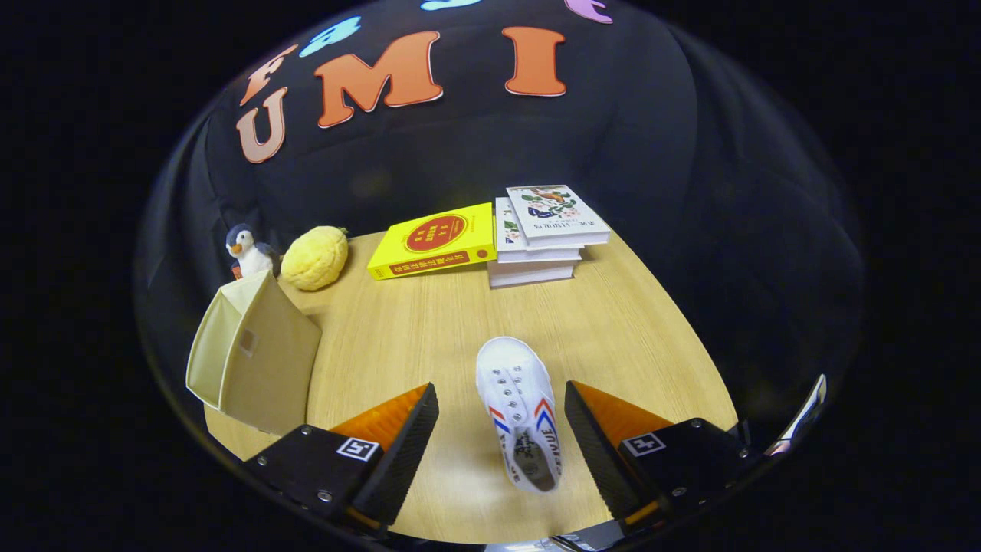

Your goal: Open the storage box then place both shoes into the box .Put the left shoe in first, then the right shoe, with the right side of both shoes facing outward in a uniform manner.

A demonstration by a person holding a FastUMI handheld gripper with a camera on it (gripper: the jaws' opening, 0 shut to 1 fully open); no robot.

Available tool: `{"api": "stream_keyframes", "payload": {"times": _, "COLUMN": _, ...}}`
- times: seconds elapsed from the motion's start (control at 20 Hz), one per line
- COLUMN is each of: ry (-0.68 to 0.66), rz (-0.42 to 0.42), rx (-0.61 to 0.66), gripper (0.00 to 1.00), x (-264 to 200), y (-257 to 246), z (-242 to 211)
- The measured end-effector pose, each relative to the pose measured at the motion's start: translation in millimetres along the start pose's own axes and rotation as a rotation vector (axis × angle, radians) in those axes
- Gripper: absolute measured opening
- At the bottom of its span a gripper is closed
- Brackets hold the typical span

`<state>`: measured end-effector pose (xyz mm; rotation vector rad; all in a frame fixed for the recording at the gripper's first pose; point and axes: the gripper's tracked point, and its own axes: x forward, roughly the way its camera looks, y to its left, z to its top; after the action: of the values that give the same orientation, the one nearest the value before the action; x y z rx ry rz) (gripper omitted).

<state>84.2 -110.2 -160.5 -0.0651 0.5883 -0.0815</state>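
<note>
White canvas shoe (520, 410) with red-blue chevrons lies on pale wood tabletop (429, 322), toe pointing away, between spread-open, empty jaws of gripper (502, 433), seemingly lined up for grasp. Cream storage box (257, 356) stands left of shoe.

I count one white shoe (520, 414), one beige storage box (253, 354), one yellow book (433, 241), three stacked books (546, 234), two plush toys (314, 257).

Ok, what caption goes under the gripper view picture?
Open hand-held gripper straddles a white shoe on the table, storage box alongside.
</note>
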Motion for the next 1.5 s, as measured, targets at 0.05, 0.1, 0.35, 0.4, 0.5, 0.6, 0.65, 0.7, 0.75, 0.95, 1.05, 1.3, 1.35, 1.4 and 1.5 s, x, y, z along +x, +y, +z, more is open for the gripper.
{"api": "stream_keyframes", "payload": {"times": 0.05, "ry": 0.008, "rz": -0.007, "rx": -0.006, "gripper": 0.99, "x": 4.6, "y": -10.6, "z": -5.6}}
{"api": "stream_keyframes", "payload": {"times": 0.1, "ry": 0.021, "rz": -0.007, "rx": -0.010, "gripper": 0.99, "x": 8.5, "y": -18.7, "z": -13.3}}
{"api": "stream_keyframes", "payload": {"times": 0.35, "ry": 0.082, "rz": 0.019, "rx": -0.033, "gripper": 0.94, "x": 37.3, "y": -40.4, "z": -53.8}}
{"api": "stream_keyframes", "payload": {"times": 0.4, "ry": 0.099, "rz": 0.024, "rx": -0.043, "gripper": 0.92, "x": 43.2, "y": -42.2, "z": -62.7}}
{"api": "stream_keyframes", "payload": {"times": 0.5, "ry": 0.125, "rz": 0.036, "rx": -0.043, "gripper": 0.84, "x": 53.4, "y": -41.7, "z": -75.8}}
{"api": "stream_keyframes", "payload": {"times": 0.6, "ry": 0.140, "rz": 0.055, "rx": -0.035, "gripper": 0.76, "x": 62.6, "y": -38.5, "z": -83.8}}
{"api": "stream_keyframes", "payload": {"times": 0.65, "ry": 0.148, "rz": 0.060, "rx": -0.038, "gripper": 0.72, "x": 66.7, "y": -37.8, "z": -87.2}}
{"api": "stream_keyframes", "payload": {"times": 0.7, "ry": 0.154, "rz": 0.065, "rx": -0.041, "gripper": 0.68, "x": 70.5, "y": -36.5, "z": -90.4}}
{"api": "stream_keyframes", "payload": {"times": 0.75, "ry": 0.156, "rz": 0.082, "rx": -0.038, "gripper": 0.57, "x": 73.0, "y": -31.8, "z": -92.3}}
{"api": "stream_keyframes", "payload": {"times": 0.95, "ry": 0.156, "rz": 0.078, "rx": -0.097, "gripper": 0.28, "x": 82.1, "y": -30.6, "z": -96.6}}
{"api": "stream_keyframes", "payload": {"times": 1.05, "ry": 0.128, "rz": 0.052, "rx": 0.002, "gripper": 0.01, "x": 83.3, "y": -37.3, "z": -92.4}}
{"api": "stream_keyframes", "payload": {"times": 1.3, "ry": 0.092, "rz": 0.072, "rx": 0.167, "gripper": 0.00, "x": 63.8, "y": -26.9, "z": -73.1}}
{"api": "stream_keyframes", "payload": {"times": 1.35, "ry": 0.068, "rz": 0.076, "rx": 0.169, "gripper": 0.00, "x": 60.1, "y": -20.5, "z": -65.3}}
{"api": "stream_keyframes", "payload": {"times": 1.4, "ry": 0.061, "rz": 0.082, "rx": 0.185, "gripper": 0.00, "x": 54.9, "y": -15.2, "z": -57.8}}
{"api": "stream_keyframes", "payload": {"times": 1.5, "ry": 0.025, "rz": 0.102, "rx": 0.211, "gripper": 0.00, "x": 42.0, "y": -0.1, "z": -40.7}}
